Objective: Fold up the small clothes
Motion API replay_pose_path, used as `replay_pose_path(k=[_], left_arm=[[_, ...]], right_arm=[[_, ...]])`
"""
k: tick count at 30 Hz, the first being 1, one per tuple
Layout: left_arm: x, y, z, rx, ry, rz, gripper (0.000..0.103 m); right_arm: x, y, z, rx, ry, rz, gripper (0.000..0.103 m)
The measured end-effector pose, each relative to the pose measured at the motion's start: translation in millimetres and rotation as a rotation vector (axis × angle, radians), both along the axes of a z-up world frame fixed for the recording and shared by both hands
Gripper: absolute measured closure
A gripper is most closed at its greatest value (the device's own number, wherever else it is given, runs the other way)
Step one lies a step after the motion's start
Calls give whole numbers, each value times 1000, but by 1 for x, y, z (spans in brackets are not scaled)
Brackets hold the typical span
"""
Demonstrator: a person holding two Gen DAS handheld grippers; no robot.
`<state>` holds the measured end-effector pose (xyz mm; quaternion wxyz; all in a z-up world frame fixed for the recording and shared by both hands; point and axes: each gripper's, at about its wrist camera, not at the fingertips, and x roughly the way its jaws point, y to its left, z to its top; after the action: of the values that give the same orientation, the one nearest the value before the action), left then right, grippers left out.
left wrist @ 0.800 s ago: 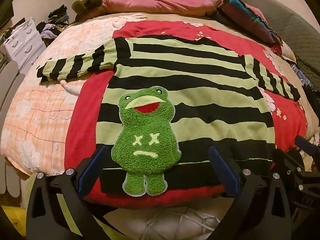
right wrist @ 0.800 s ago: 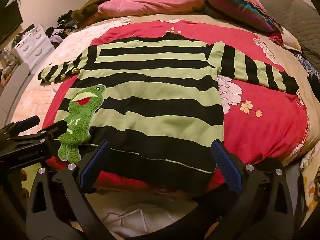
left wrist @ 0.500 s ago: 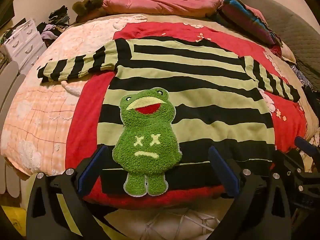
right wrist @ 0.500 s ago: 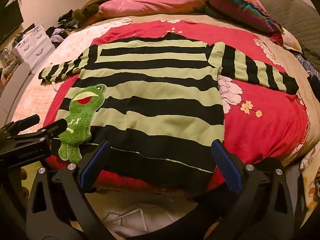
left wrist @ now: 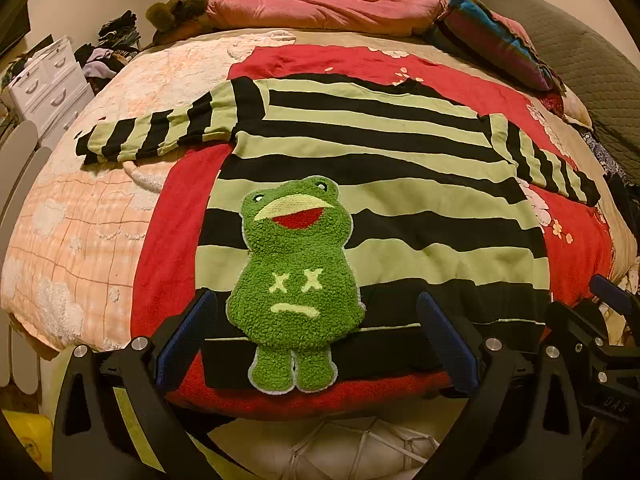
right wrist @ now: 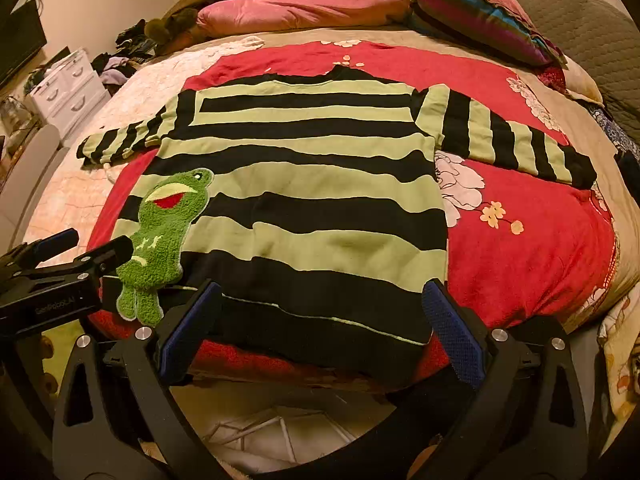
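A black and pale-green striped sweater (left wrist: 400, 176) (right wrist: 304, 184) lies flat on the bed, both sleeves spread out sideways, hem nearest me. A fuzzy green frog patch (left wrist: 294, 280) (right wrist: 160, 236) sits on its lower left front. My left gripper (left wrist: 316, 336) hangs open just above the hem, its blue pads either side of the frog's legs, touching nothing. My right gripper (right wrist: 320, 328) is open over the hem's right half, nothing between its fingers. The left gripper (right wrist: 60, 276) shows at the right wrist view's left edge.
The sweater rests on a red floral blanket (right wrist: 520, 248) over a peach quilt (left wrist: 80, 220). Pink and striped pillows (left wrist: 320, 8) lie at the far end. A white drawer unit (left wrist: 48, 88) and a clothes pile stand at the left. The bed's near edge is under the grippers.
Both grippers have eased slightly toward the sweater's hem, so the garment sits a little lower and larger in view. Jaws stay wide; nothing was taken hold of.
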<state>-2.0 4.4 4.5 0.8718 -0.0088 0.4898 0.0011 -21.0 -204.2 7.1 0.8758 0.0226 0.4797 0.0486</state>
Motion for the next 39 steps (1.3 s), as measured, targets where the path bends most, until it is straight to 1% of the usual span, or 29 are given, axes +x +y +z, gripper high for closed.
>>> replay_pose_path(k=[39], left_arm=[[2, 1, -1, 6, -1, -1, 4]], right_arm=[[1, -1, -2, 6, 8, -7, 8]])
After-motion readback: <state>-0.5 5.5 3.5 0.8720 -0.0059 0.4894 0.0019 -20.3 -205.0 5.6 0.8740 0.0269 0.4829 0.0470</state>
